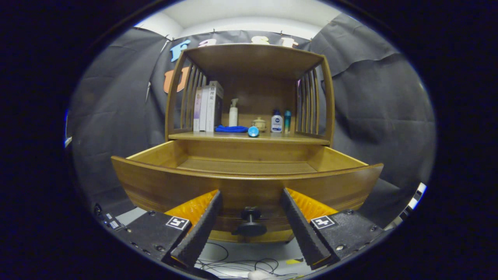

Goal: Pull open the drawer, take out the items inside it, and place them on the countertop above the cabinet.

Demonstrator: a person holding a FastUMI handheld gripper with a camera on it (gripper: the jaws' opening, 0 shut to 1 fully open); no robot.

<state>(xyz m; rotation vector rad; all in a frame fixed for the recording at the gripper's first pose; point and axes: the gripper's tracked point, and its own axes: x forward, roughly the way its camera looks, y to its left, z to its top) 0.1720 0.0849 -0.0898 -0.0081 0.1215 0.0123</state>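
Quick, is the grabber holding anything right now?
Gripper: open, holding nothing; its fingers sit either side of the drawer knob without touching it. The drawer is pulled out.

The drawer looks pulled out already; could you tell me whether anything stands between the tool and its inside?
Only the drawer's front panel, with its knob sitting between the open tool's fingers. The opening above is free; the visible drawer floor looks bare.
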